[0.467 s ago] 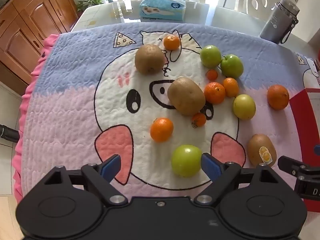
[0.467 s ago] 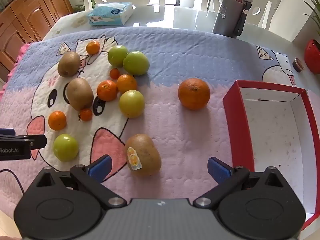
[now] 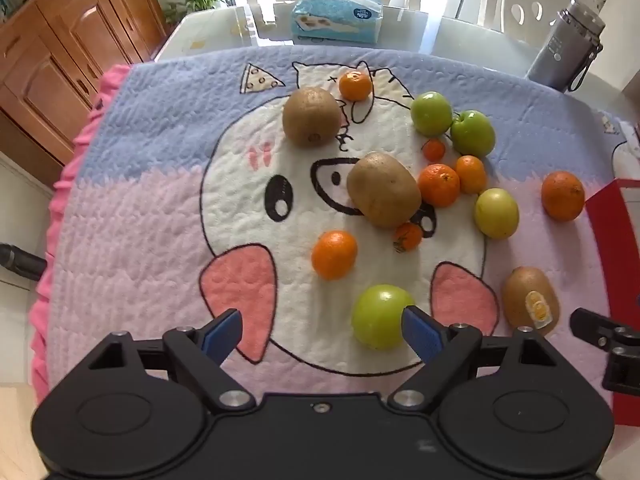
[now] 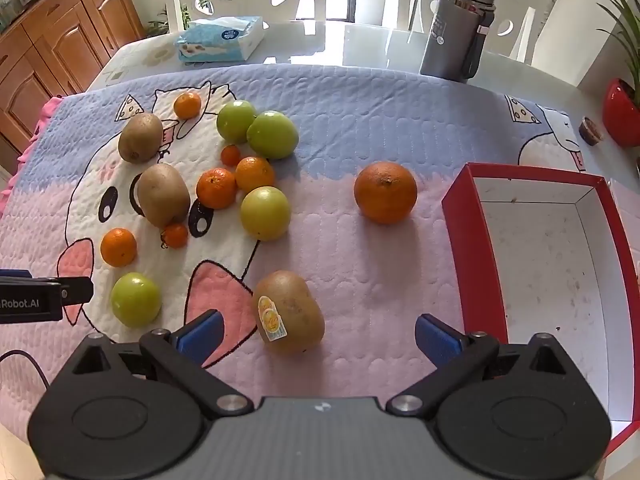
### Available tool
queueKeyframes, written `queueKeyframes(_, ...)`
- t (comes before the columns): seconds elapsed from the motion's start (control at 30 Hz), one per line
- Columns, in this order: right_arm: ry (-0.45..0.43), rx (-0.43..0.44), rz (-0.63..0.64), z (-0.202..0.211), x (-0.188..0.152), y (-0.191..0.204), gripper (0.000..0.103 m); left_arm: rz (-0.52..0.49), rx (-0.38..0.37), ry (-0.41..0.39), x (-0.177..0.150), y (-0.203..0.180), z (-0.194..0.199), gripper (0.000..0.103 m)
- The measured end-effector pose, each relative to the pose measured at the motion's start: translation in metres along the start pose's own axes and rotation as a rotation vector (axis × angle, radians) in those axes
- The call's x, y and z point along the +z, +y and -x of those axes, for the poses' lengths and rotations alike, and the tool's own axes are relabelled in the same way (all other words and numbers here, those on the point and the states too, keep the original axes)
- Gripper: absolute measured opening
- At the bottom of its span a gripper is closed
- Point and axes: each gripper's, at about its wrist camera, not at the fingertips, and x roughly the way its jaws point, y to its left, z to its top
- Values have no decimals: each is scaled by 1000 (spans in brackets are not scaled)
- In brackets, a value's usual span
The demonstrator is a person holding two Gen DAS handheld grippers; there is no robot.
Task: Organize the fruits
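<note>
Left gripper (image 3: 322, 332) fingers wide apart beside green apple (image 3: 379, 317), right gripper (image 4: 318, 334) likewise near kiwi (image 4: 289, 311), both empty.

"Robot.AI" is printed on the left gripper (image 4: 86, 289).

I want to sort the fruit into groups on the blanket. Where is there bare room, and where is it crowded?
Bare blanket lies between the big orange, the stickered kiwi and the red box; the box is empty too. The pink stretch left of the pig's face is also free. It is crowded around the middle kiwi, with mandarins and green apples packed close.
</note>
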Motion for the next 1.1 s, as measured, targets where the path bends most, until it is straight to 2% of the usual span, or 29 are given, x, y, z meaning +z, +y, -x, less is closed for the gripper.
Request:
queueKeyframes(0.77,10,8,-7,2,-6,0,103,8,-21,-17,-7,2,2,102)
queueKeyframes(1.1,20,3,24,1,-9,9,103,21,-46,22,-14,0,-6,102)
